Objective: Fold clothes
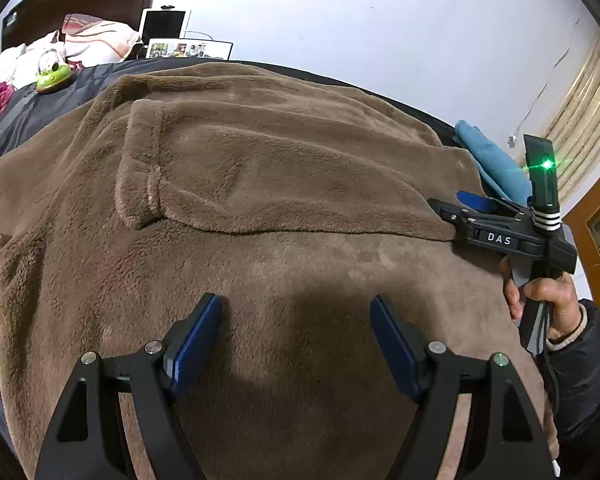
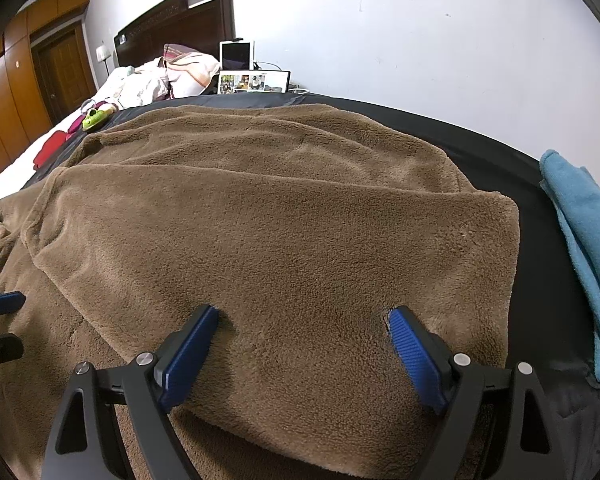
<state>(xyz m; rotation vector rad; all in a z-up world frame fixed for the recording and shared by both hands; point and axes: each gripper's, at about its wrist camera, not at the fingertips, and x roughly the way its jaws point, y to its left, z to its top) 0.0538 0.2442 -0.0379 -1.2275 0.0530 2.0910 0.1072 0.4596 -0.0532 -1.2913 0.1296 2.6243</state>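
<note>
A large brown fleece garment lies spread over the dark bed cover. A sleeve-like flap with a stitched cuff is folded across it. My left gripper hangs open just above the plain fleece, nothing between its blue pads. In the right wrist view it shows only at the left edge. My right gripper, held in a hand, stands wide open. Its fingertips rest on the near end of the folded flap and dent the pile. From the left wrist view the right gripper sits at the flap's right end.
A folded blue towel lies on the bed right of the garment, also seen behind the right gripper. A green toy, pillows, a tablet and a red cloth sit toward the headboard. White wall behind.
</note>
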